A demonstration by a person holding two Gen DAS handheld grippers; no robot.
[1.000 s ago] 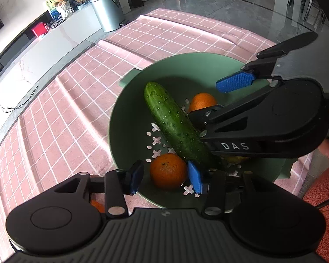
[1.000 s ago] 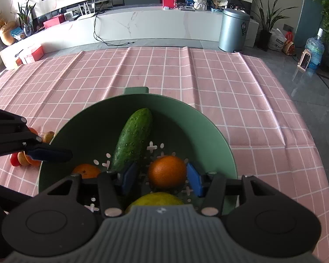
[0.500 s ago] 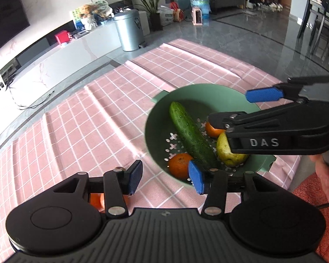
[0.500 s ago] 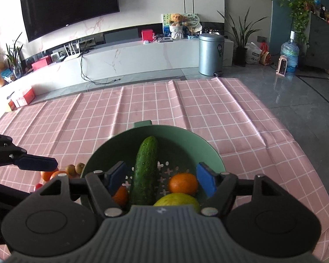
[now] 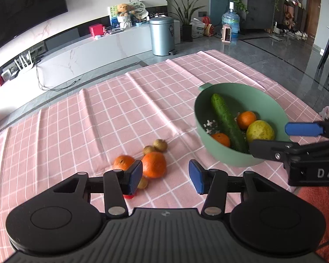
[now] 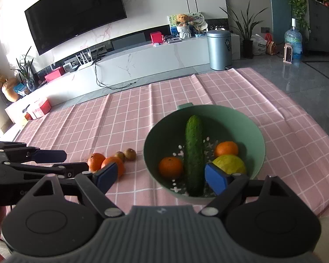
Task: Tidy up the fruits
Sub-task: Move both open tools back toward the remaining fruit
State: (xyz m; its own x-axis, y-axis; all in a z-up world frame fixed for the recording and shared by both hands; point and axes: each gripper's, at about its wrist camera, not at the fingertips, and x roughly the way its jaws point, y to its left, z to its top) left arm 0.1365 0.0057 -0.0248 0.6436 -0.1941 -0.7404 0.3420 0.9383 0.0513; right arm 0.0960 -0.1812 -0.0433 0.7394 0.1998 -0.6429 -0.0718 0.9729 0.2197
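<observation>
A green bowl (image 5: 272,109) (image 6: 255,129) on the pink checked cloth holds a cucumber (image 5: 227,120) (image 6: 194,151), two oranges (image 6: 170,167) (image 6: 226,149) and a yellow-green pear (image 5: 260,130) (image 6: 229,164). Left of the bowl lie two oranges (image 5: 154,164) (image 5: 122,161) and two kiwis (image 5: 160,145) (image 6: 129,153). My left gripper (image 5: 165,176) is open and empty above the cloth, beside the loose fruit. My right gripper (image 6: 160,177) is open and empty, above the bowl's near edge.
A small red thing (image 5: 128,196) and another small brown fruit (image 5: 143,183) lie under the left finger. Beyond the table's far edge are a white TV console (image 6: 142,57), a metal bin (image 6: 219,50) and a glossy floor.
Both grippers have pulled back and risen away from the bowl. The left one has swung left over the loose fruit. Both have opened wider; the oranges stay in the bowl.
</observation>
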